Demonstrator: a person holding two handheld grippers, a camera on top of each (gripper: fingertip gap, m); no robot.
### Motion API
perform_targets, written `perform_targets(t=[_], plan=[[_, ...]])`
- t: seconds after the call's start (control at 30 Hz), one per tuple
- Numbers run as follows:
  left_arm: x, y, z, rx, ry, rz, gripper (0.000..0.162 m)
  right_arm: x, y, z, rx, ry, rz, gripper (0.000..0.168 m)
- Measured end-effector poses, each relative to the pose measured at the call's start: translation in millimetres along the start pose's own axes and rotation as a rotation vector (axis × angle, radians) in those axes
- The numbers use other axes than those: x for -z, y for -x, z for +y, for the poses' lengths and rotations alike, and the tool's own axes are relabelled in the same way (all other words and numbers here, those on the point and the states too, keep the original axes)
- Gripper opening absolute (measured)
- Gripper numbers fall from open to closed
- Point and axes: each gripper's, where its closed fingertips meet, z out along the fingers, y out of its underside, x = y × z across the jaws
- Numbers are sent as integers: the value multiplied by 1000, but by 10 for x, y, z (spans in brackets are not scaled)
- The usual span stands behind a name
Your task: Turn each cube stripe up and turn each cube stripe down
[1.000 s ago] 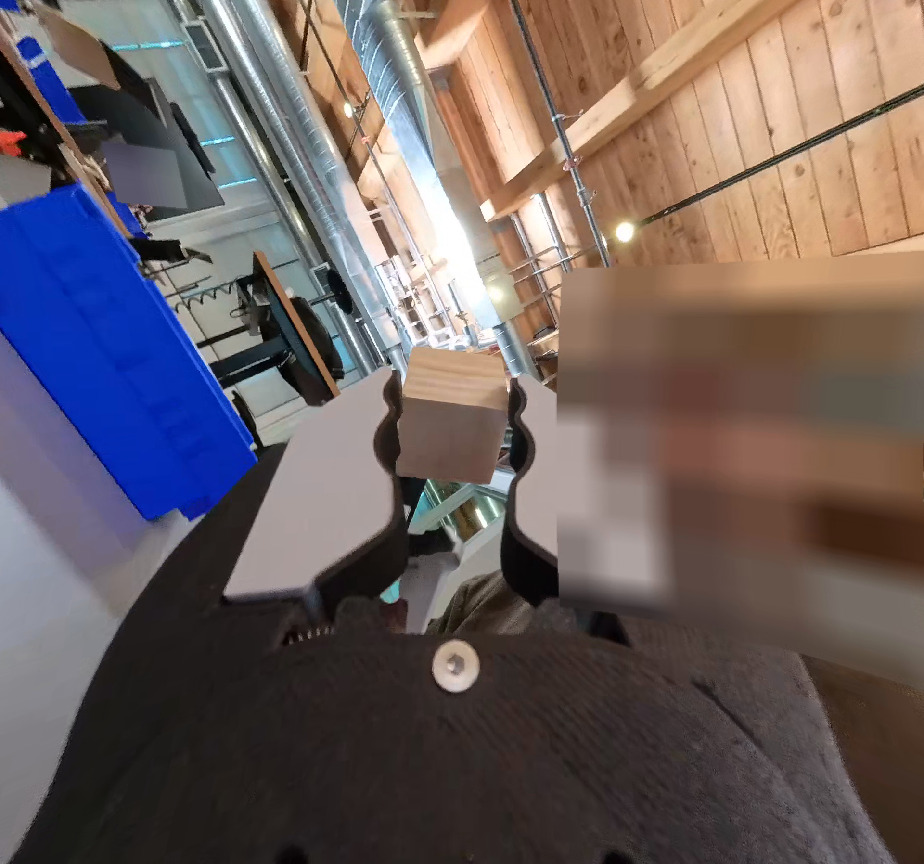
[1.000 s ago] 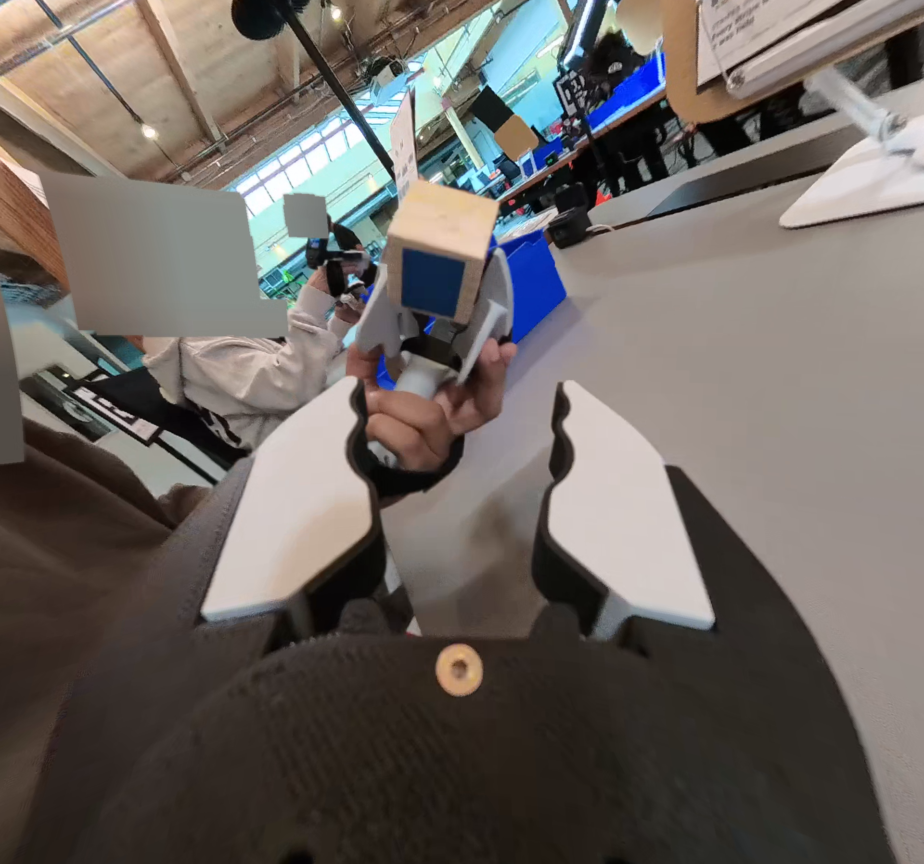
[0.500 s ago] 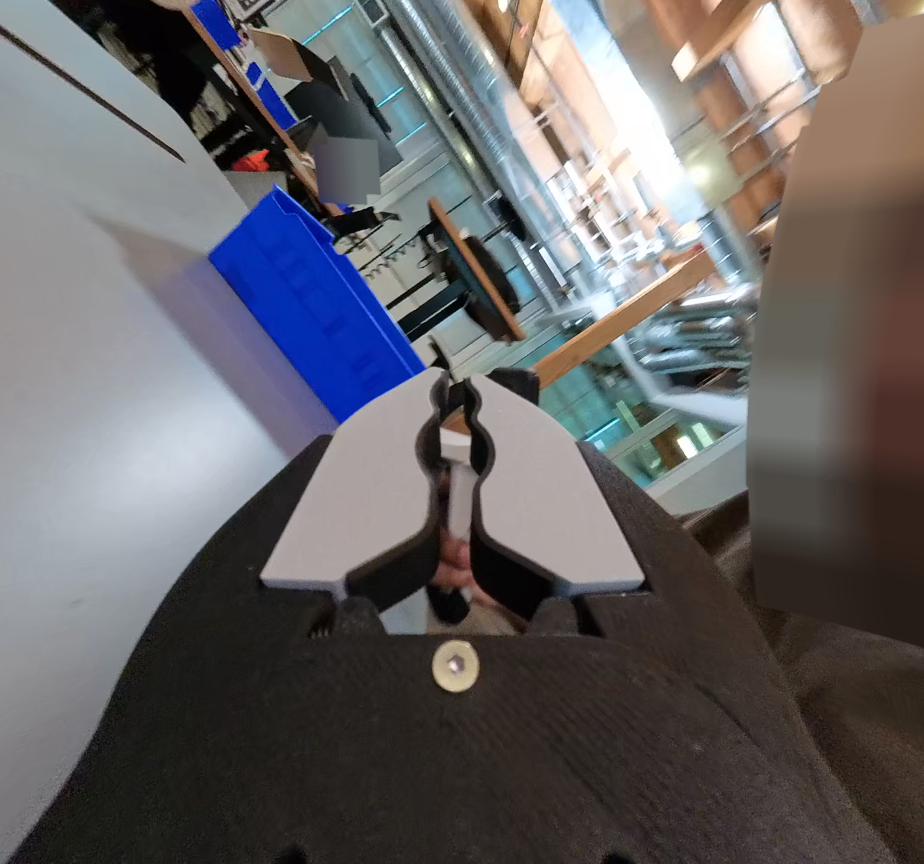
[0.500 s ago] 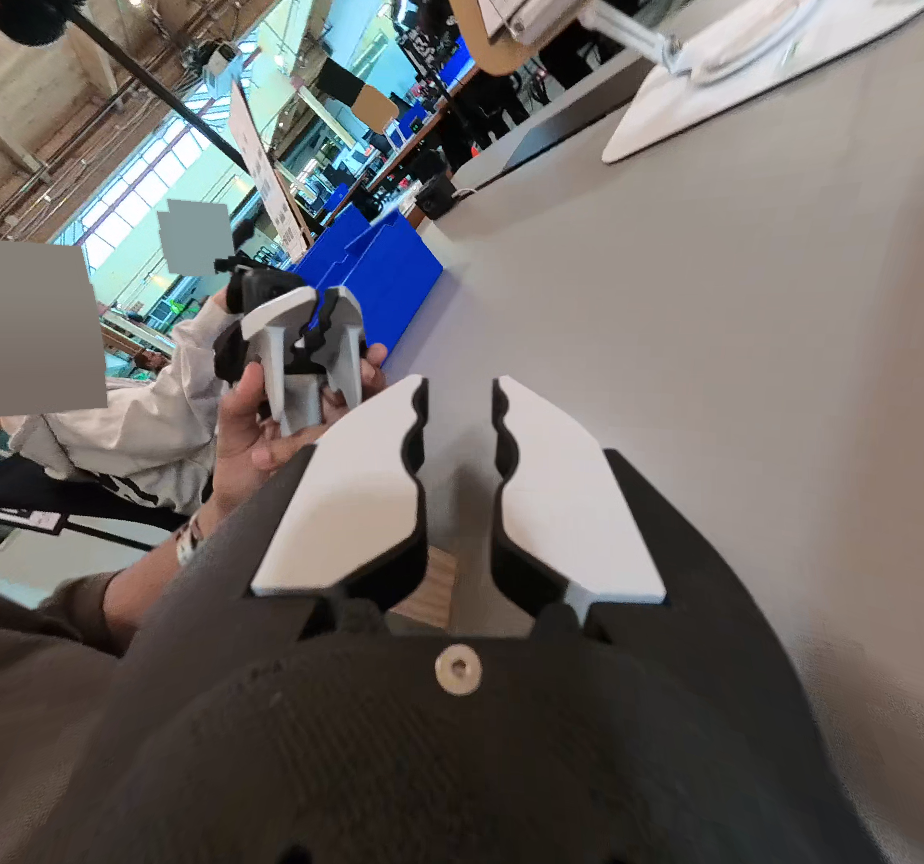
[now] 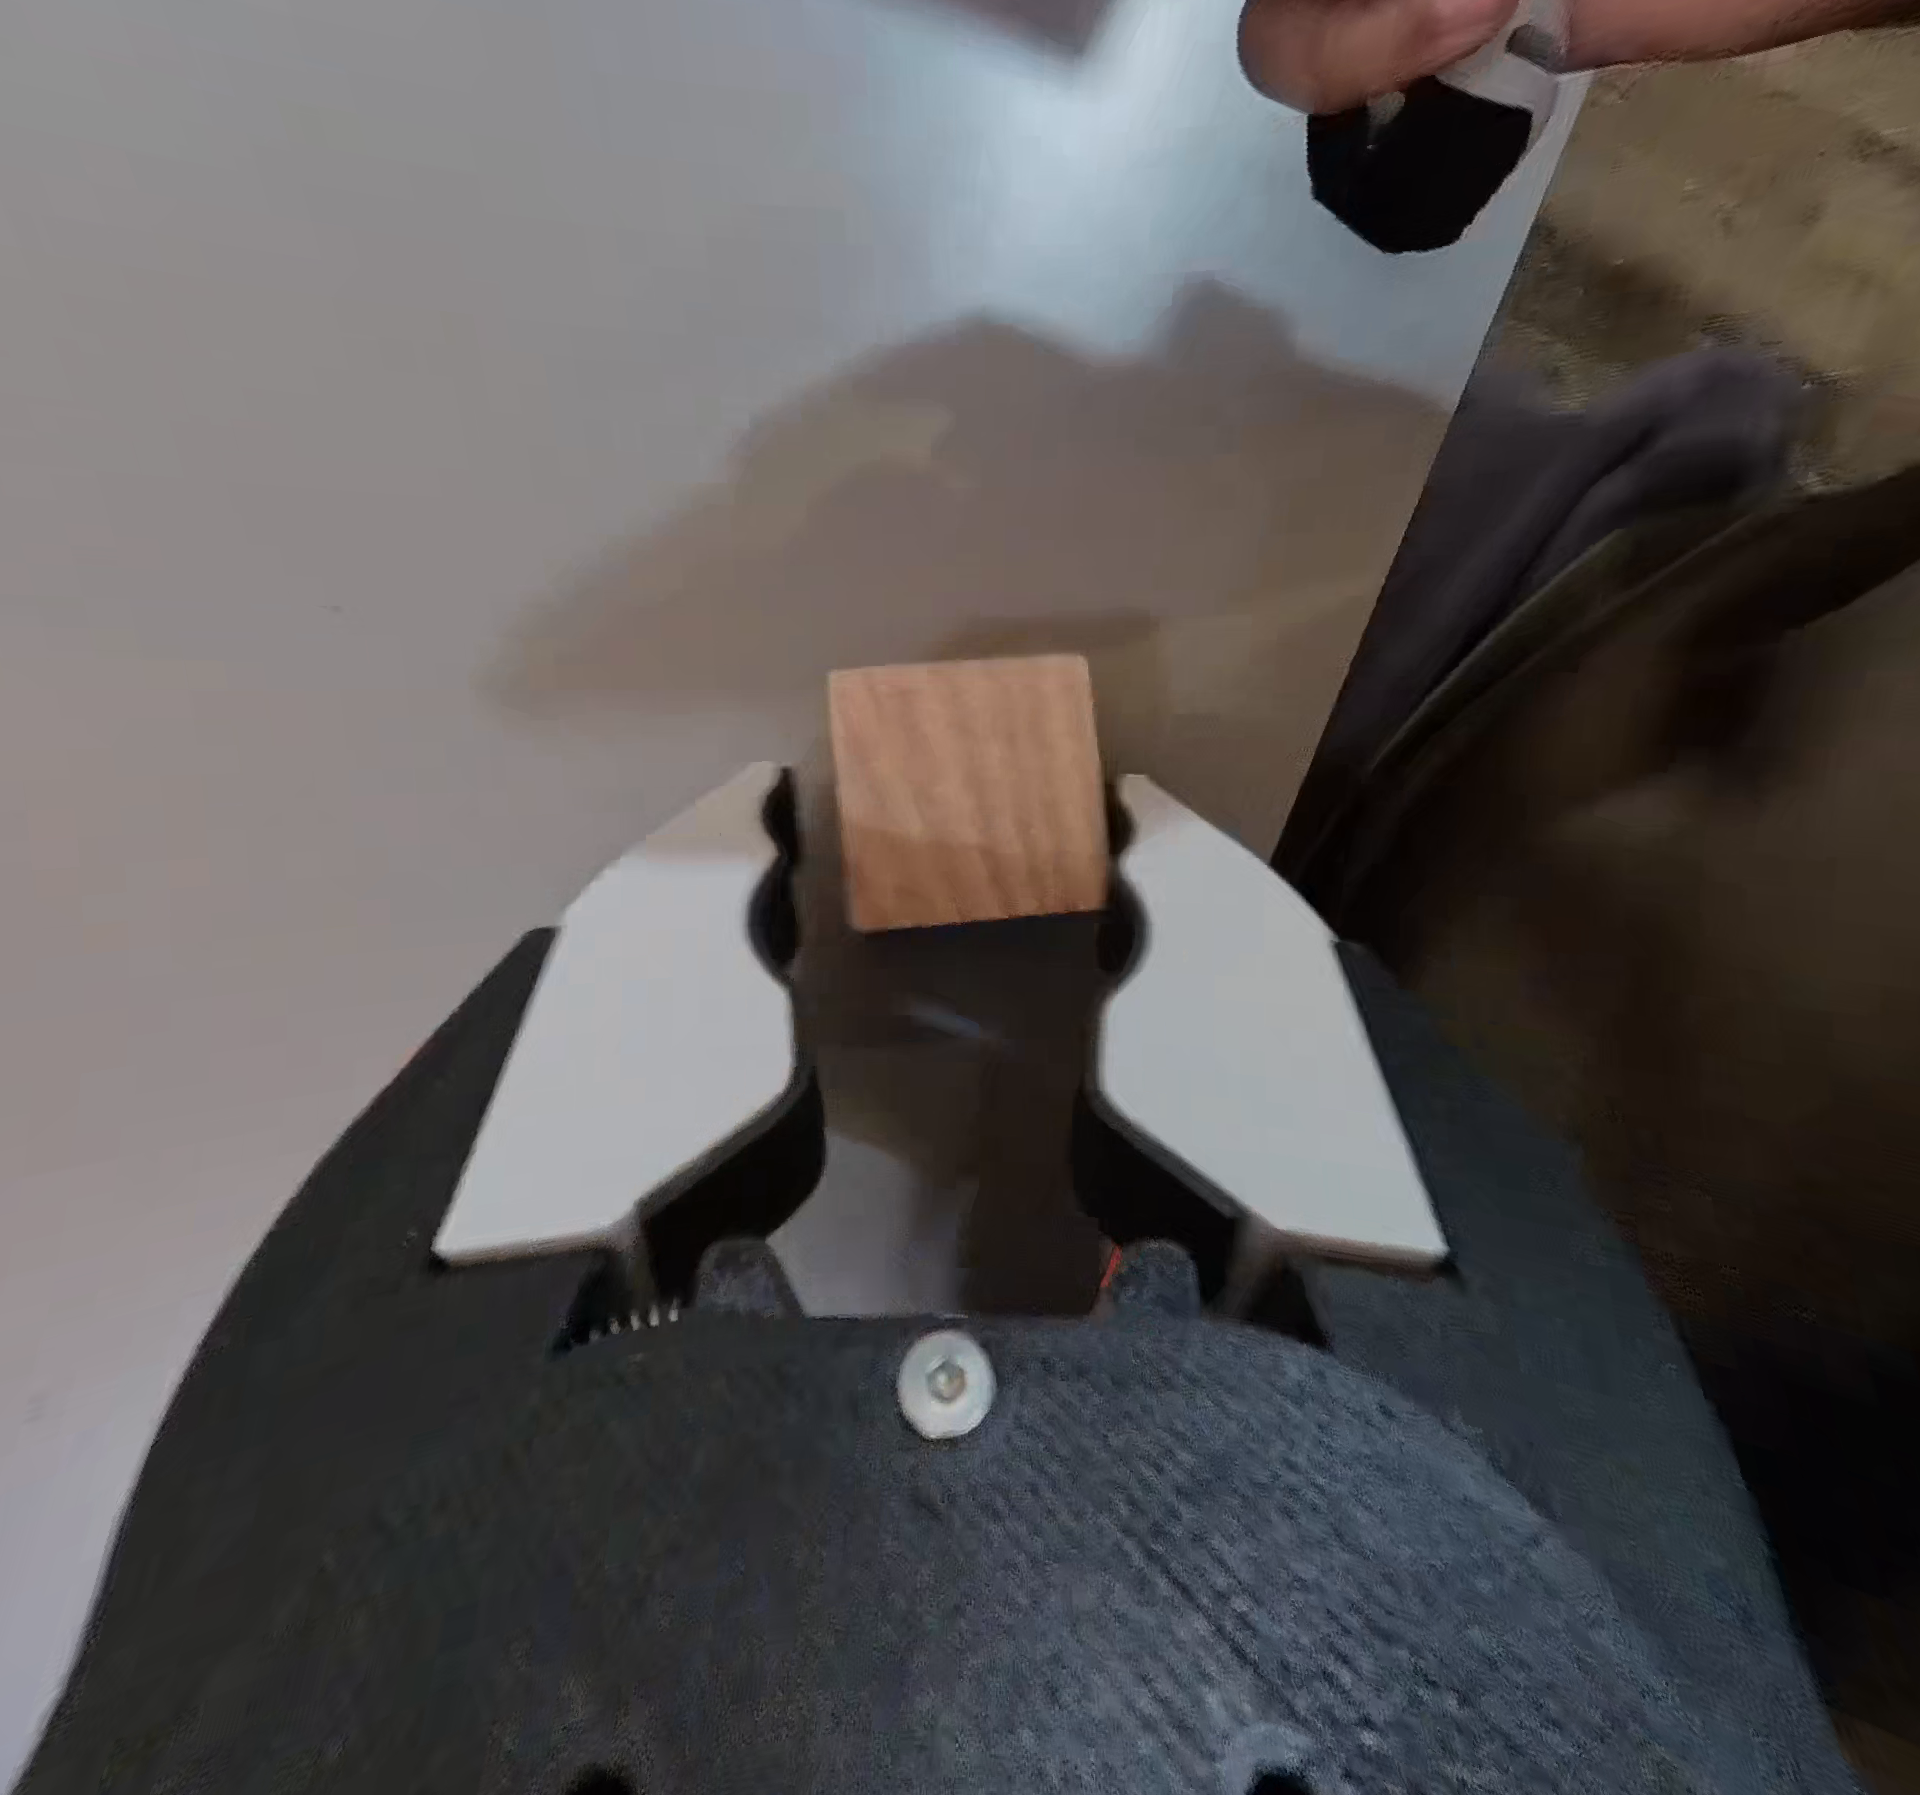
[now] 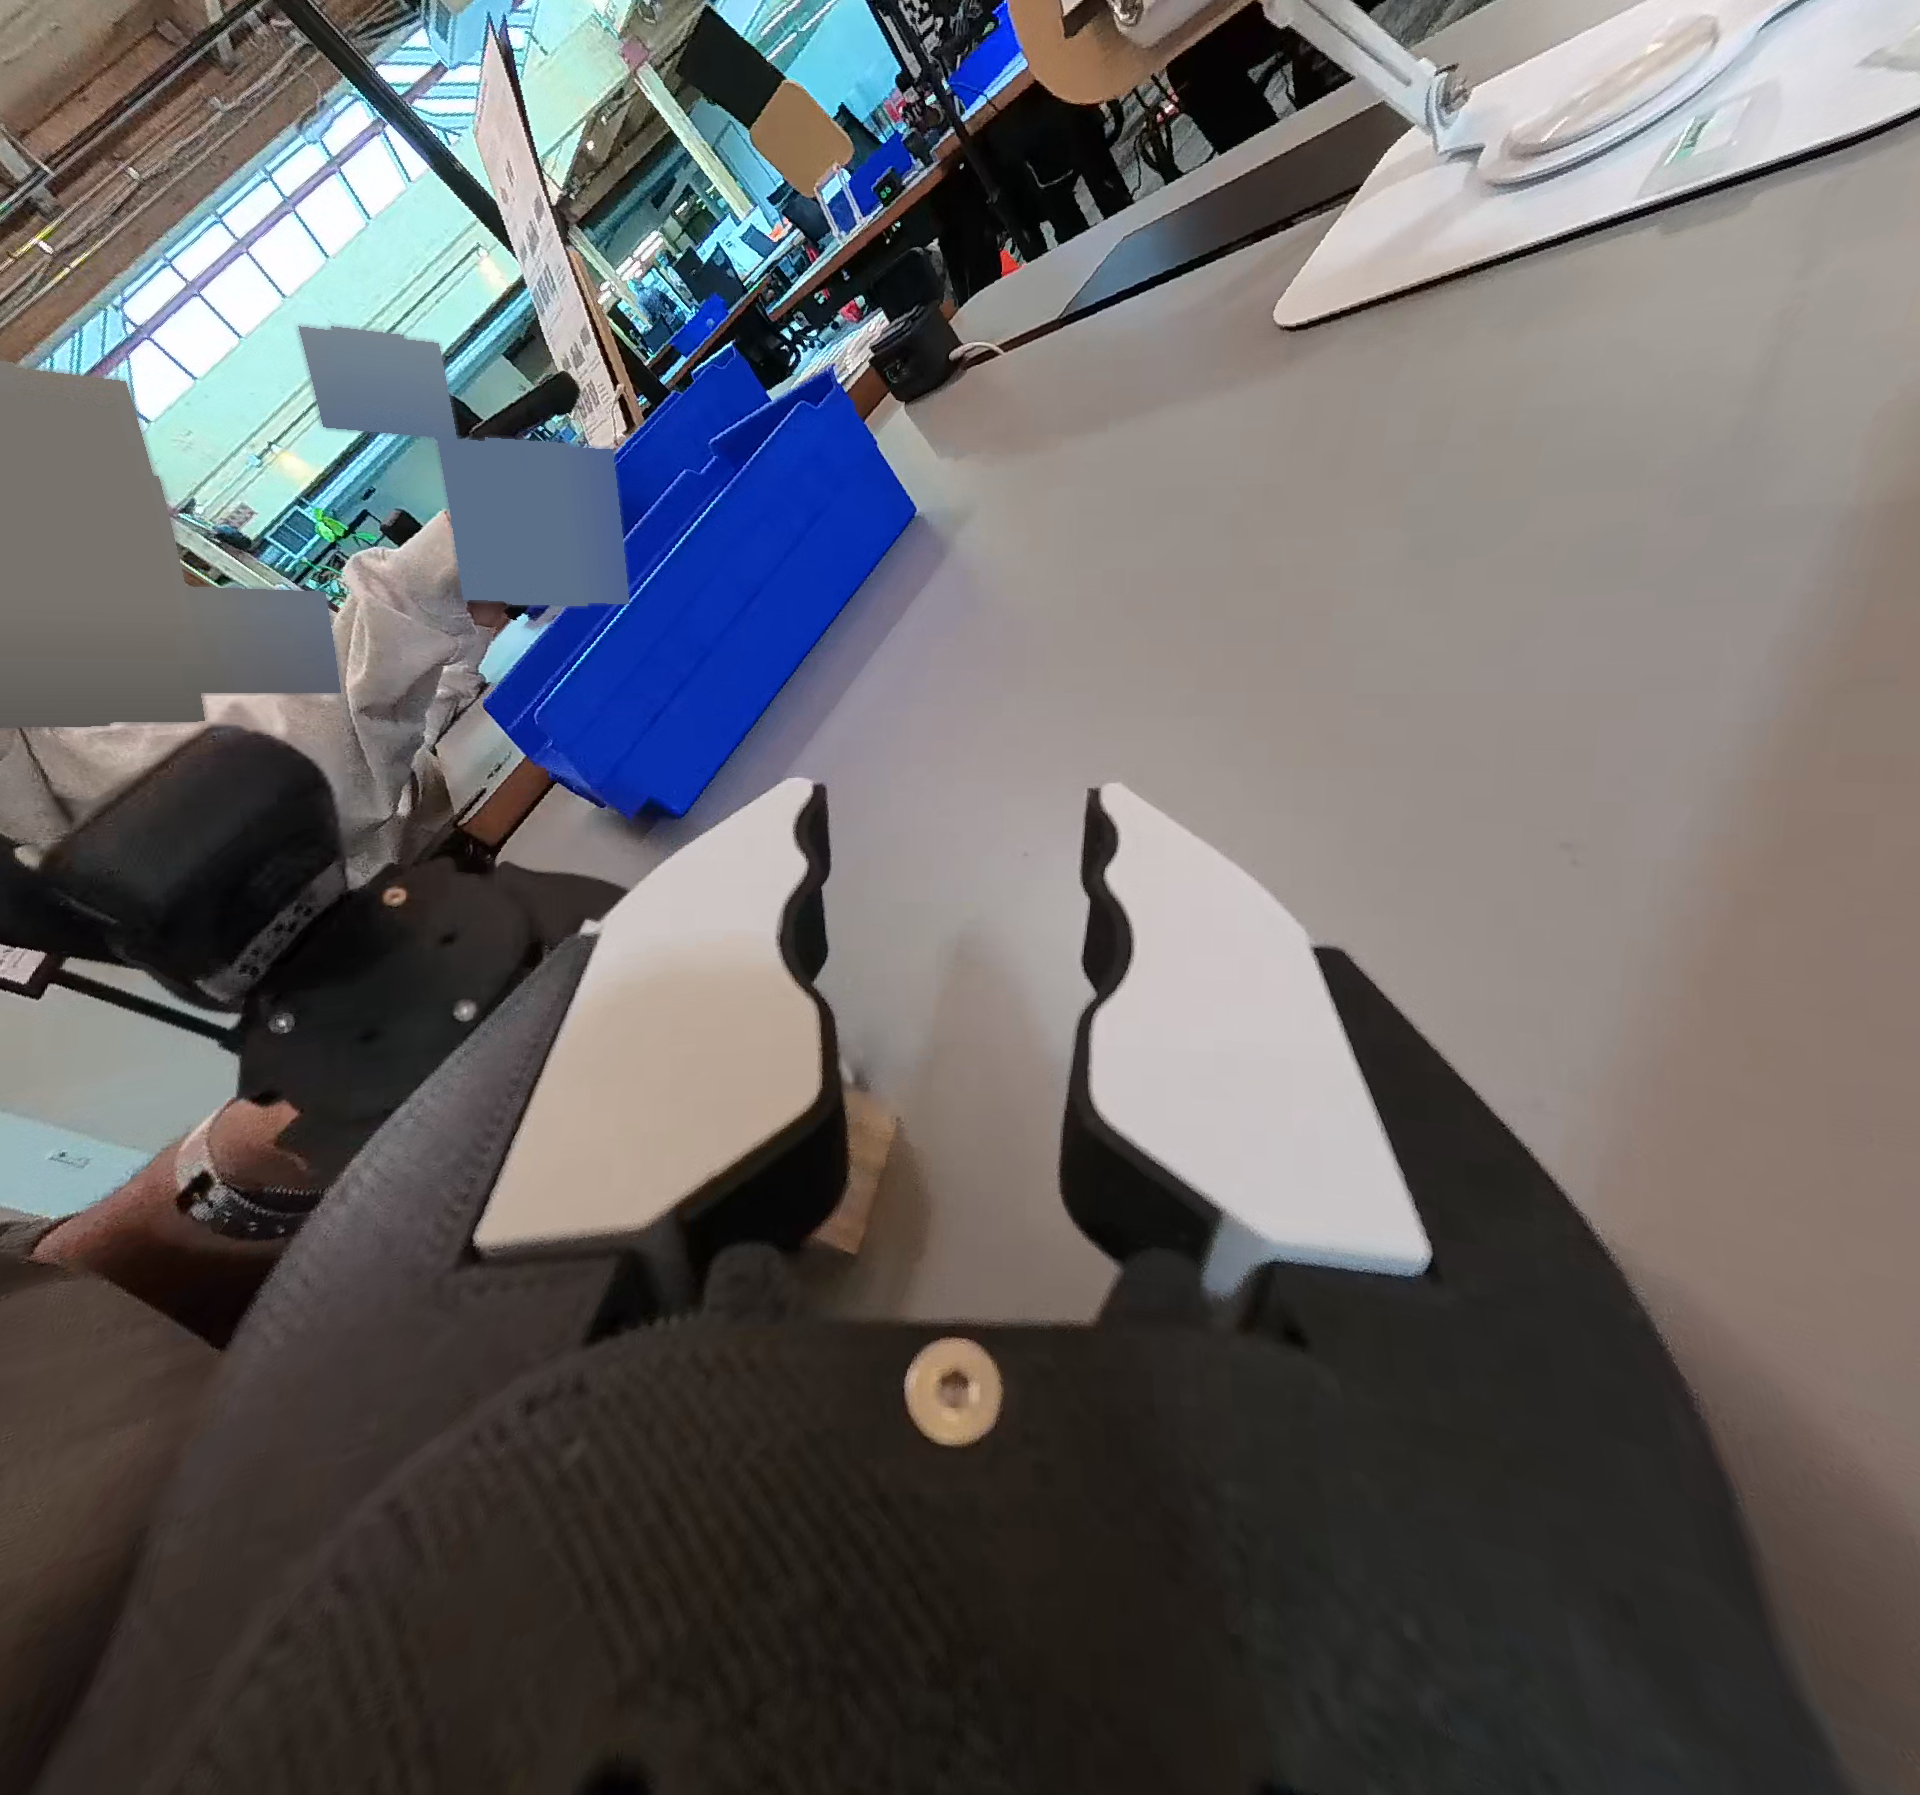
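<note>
Your left tongs (image 5: 951, 846) bracket the cube (image 5: 966, 800) on the table (image 5: 416, 395), jaws not visibly pressing; right tongs (image 6: 956, 924) gape empty. Squeeze off-centre and it could twist toward 12 o'clock.

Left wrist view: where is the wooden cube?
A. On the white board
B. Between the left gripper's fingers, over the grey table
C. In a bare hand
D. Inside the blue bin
B: the wooden cube sits between the fingers of the left gripper, above the grey table.
</note>
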Motion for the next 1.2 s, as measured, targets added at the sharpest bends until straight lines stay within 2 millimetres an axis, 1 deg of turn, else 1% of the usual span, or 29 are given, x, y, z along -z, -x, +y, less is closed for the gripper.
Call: perform_targets(t=[0.03,0.07,0.1,0.17,0.23,0.27,0.3,0.33,0.37,0.43,0.53,0.6,0.63,0.7,0.8,0.83,0.87,0.93,1.03,1.07,1.13,1.2], plan=[[26,13,-60,3,-33,-4,46,-3,6,4,-2,2,-2,48],[82,41,-153,46,-89,15,45,-2,14,5,0,2,-3,47],[168,73,-278,132,-173,64,45,1,25,5,5,3,-4,47],[437,195,-563,382,-406,223,44,7,47,6,20,4,-4,48],[778,356,-773,636,-664,435,44,2,80,16,28,6,-13,49],[940,448,-829,746,-787,537,44,-9,105,30,25,9,-23,50],[1058,547,-846,850,-890,615,44,-25,141,49,17,12,-38,52],[1133,625,-843,937,-970,683,44,-44,193,70,5,14,-61,53],[1185,675,-836,1003,-1036,744,44,-67,261,96,-14,16,-90,55],[1234,699,-851,1085,-1119,845,44,-110,436,142,-58,15,-159,62],[1208,583,-934,1103,-1134,964,45,-154,671,202,-51,1,-221,73],[1174,511,-983,1093,-1132,977,45,-153,797,222,-23,-3,-259,75],[1144,469,-1001,1073,-1117,965,44,-138,858,209,-30,-13,-290,74],[1073,380,-1018,1008,-1064,919,44,-95,917,158,-69,-42,-331,74],[1015,322,-1019,866,-1011,782,45,-33,893,73,-104,-81,-352,74],[991,323,-1012,806,-985,710,44,-15,864,47,-108,-89,-349,74],[955,350,-992,741,-954,602,44,0,822,28,-109,-91,-340,75],[881,401,-933,553,-862,350,45,28,740,2,-109,-85,-323,75],[750,554,-758,227,-658,-80,45,47,636,-8,-119,-62,-303,76],[727,591,-711,147,-611,-184,45,42,612,1,-123,-51,-298,76],[697,581,-682,48,-568,-282,45,28,597,35,-134,-29,-296,76],[684,506,-719,-8,-572,-296,45,8,618,90,-140,-2,-303,76]])
